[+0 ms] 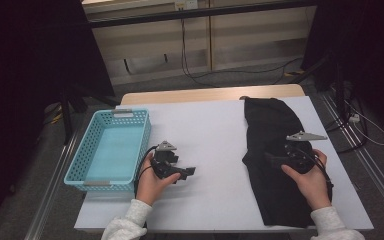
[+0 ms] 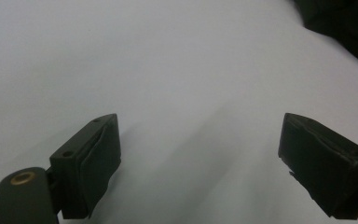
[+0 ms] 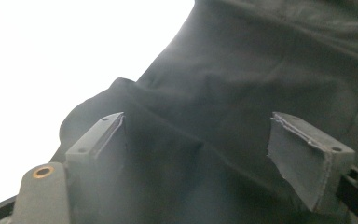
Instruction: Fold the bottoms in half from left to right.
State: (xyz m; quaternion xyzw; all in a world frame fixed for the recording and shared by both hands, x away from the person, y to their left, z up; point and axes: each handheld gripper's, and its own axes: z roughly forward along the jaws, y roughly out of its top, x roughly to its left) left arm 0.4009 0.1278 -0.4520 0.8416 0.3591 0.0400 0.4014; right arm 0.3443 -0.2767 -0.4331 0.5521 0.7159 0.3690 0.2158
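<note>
Right gripper [image 1: 276, 159] open-jawed over the black cloth [image 1: 275, 125], left gripper [image 1: 186, 173] open-jawed above bare table [image 1: 210, 125] beside the blue basket [image 1: 111, 147].

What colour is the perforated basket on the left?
The basket is light turquoise blue; the high view shows it best.

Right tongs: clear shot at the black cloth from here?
Probably yes. The right tongs stand open directly over the black cloth, with nothing between the jaws and the fabric. The left tongs are off over the bare white table, out of the way.
</note>
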